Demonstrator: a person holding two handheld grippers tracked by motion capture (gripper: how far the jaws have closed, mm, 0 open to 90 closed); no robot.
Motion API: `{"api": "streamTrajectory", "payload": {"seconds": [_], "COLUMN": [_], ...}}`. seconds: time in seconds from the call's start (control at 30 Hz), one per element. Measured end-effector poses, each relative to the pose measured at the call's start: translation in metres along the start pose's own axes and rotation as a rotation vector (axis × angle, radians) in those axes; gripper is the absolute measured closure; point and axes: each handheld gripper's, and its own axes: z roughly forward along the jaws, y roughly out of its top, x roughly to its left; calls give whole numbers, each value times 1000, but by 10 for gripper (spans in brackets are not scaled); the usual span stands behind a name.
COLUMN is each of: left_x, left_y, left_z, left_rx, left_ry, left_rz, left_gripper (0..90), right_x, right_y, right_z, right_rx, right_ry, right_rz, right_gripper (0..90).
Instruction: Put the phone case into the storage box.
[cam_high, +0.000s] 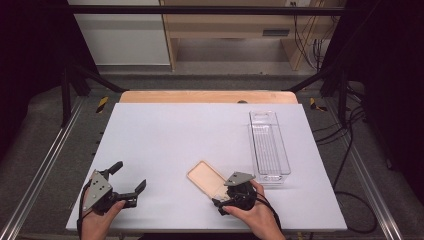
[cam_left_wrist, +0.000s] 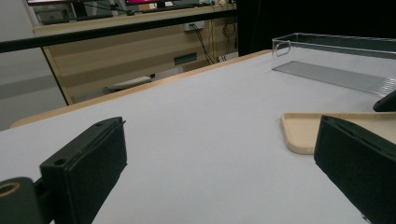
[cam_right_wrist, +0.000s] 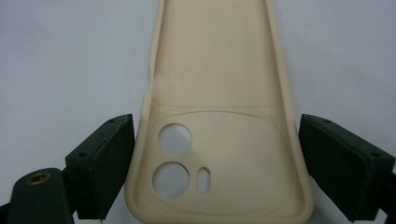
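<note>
White matting covers the table (cam_high: 165, 145), with a strip of bare wood showing along the far edge and dark floor and metal rails on either side.

At the near left corner, the left gripper (cam_high: 131, 179) rests low in the person's hand with its jaws spread wide and nothing between them. It sits close to the table's near and left edges, but a broad stretch of bare surface opens ahead of it and to its right.

Toward the middle of the near side lies a beige phone case (cam_right_wrist: 219, 116), inner face up, with its camera cut-outs at the end nearest the person. The right gripper (cam_right_wrist: 219, 182) straddles that end: its jaws are open, one on each long side, close to the rims but apparently not yet pressing.

The step in hand looks like a pinch across the case's width. Soft walls will likely buckle, so closing gently and squarely, with the pads low on the rims, should serve best.

Just right of the case stands a clear plastic bin (cam_high: 270, 145), long and narrow and apparently empty. Its near end is close to the right gripper, so any lift toward it has little clearance; the open room lies to the left and beyond.
</note>
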Motion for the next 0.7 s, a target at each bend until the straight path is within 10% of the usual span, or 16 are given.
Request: {"api": "streamTrajectory", "payload": {"seconds": [0.7], "left_x": [-1], "left_y": [0], "left_z": [0], "left_rx": [1], "left_ry": [0], "left_rz": [8], "left_gripper": [21], "right_x": [-1], "right_y": [14], "right_z": [-10], "right_rx": [-32], "right_ry": [-6], "right_rz": [16], "right_gripper": [146]}}
